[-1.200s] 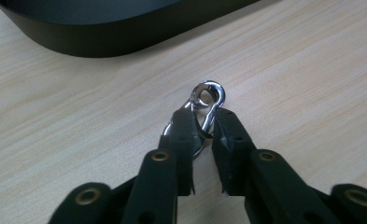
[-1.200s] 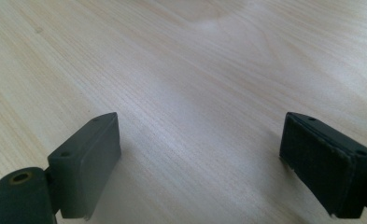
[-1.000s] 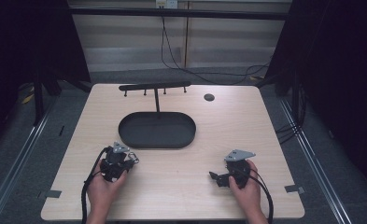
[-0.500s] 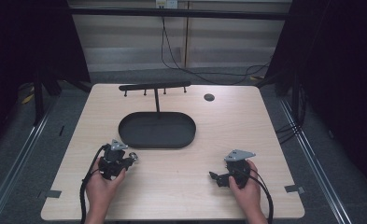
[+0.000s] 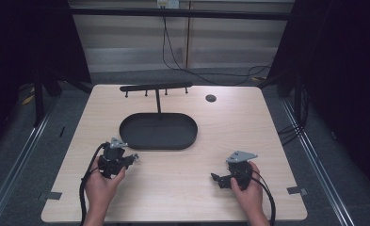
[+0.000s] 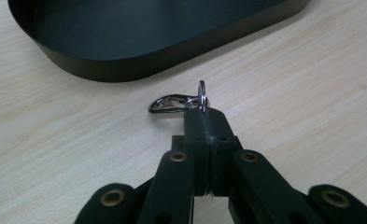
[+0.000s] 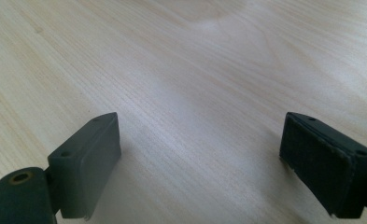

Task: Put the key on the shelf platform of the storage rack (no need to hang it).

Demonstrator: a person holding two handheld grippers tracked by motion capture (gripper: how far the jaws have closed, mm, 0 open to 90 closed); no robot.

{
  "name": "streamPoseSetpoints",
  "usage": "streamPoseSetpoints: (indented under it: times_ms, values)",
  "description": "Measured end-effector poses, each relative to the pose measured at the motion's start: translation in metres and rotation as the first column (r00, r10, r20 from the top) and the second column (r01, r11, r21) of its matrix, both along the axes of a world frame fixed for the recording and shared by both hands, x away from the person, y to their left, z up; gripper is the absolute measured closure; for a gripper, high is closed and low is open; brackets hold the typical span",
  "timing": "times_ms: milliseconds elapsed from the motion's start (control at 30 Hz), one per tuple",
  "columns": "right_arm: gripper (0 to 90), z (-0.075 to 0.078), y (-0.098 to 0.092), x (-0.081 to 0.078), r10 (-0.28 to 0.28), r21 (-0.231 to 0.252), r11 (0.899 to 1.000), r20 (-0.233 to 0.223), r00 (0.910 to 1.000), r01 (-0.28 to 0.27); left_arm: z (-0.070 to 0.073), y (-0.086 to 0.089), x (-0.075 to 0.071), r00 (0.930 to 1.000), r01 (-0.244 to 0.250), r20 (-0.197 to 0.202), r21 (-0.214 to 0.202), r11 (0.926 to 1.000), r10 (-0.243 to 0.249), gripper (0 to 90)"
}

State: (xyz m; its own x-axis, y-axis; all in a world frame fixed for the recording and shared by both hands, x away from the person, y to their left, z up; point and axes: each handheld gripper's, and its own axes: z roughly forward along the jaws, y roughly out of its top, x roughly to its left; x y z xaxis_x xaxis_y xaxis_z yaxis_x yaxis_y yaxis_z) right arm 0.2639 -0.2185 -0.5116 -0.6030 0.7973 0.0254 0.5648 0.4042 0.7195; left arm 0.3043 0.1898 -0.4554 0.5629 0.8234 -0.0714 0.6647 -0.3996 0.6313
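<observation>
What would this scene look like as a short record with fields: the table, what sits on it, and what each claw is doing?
surface: pale wooden table
container: black oval metal tray, nothing visible inside
stand: black T-shaped rack with small pegs, behind the tray
held item: silver metal key ring with a snap clip, near the tray's front rim
left claw: shut on the ring
right claw: open, over bare wood

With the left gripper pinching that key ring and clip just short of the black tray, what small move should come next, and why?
Probably a short lift and carry toward the peg rack. The left gripper is shut on the key ring, whose carabiner clip lies on the table just short of the oval black tray. The right gripper hangs open over bare wood, so it need not move.
</observation>
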Motion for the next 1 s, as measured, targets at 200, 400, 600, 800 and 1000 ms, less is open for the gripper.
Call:
streamPoseSetpoints:
  times_ms: [200,400,600,800,1000]
  values:
    - [11.8,0.000,0.000,0.000,0.000,0.000,1.000,0.000,1.0000,0.000,0.009,0.000,0.002,1.0000,-0.001,0.009,-0.002,1.0000,0.001,89.3]
    - [11.8,0.000,0.000,0.000,0.000,0.000,1.000,0.000,1.0000,0.000,0.015,0.000,0.004,1.0000,0.003,0.003,-0.008,1.0000,-0.003,89.4]
    - [11.8,0.000,0.000,0.000,0.000,0.000,1.000,0.000,1.0000,0.000,0.020,-0.001,0.008,1.0000,-0.003,-0.002,-0.026,0.9996,0.002,89.4]
    - [11.8,0.000,0.000,0.000,0.000,0.000,1.000,0.000,1.0000,0.000,0.025,-0.002,0.010,1.0000,0.004,0.000,-0.030,0.9995,-0.004,89.5]
    - [11.8,0.000,0.000,0.000,0.000,0.000,1.000,0.000,1.0000,0.000,0.029,-0.002,0.013,1.0000,0.000,-0.006,-0.040,0.9992,0.000,89.4]
